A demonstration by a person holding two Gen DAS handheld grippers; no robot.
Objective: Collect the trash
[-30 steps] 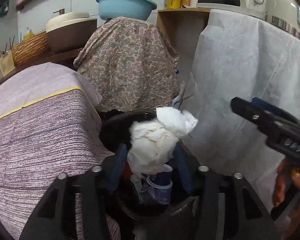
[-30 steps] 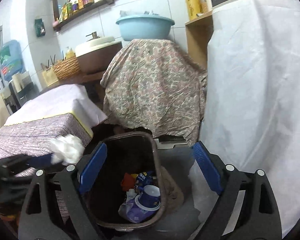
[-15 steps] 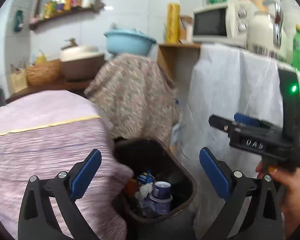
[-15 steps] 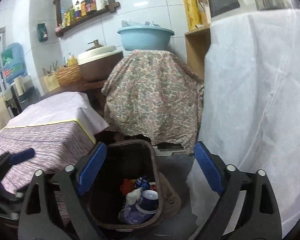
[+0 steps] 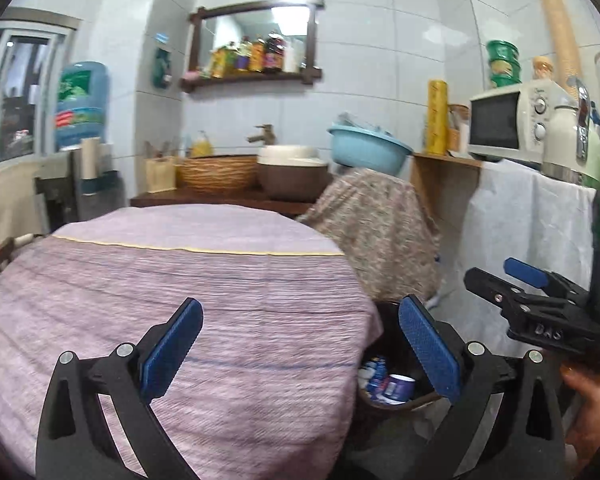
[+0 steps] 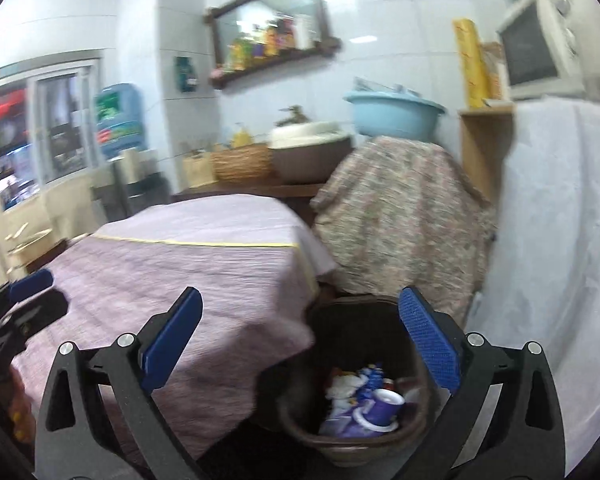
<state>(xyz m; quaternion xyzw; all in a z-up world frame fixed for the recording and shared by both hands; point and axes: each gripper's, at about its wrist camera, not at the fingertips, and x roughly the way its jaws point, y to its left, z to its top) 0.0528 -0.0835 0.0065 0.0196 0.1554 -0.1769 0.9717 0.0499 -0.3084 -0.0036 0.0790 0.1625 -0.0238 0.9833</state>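
Left wrist view: your left gripper (image 5: 300,344) hangs wide open and empty over the striped tablecloth (image 5: 172,280). Your right gripper (image 6: 300,344) is spread wide too (nothing between its pads), above the brown trash bin (image 6: 352,444) holding wrappers and a purple cup (image 6: 386,404).

From my feed: the purple striped woven tablecloth (image 5: 204,300) looks matt & coarse, w/ a yellow trim line. My left gripper (image 5: 300,344) is matt black plastic w/ shiny metal screws, and its blue finger pads (image 5: 428,348) look ribbed, rubbery; same build on the right gripper (image 6: 300,344). The dark brown plastic trash bin (image 6: 300,424) has a smooth, slightly glossy wall. The paisley patterned cloth cover (image 6: 400,216) is soft, matt. The white non-woven sheet (image 6: 560,280) looks thin, papery. The light blue plastic basin (image 5: 368,148) is smooth; the woven wicker basket (image 5: 218,174) rough; wall tiles glossy.
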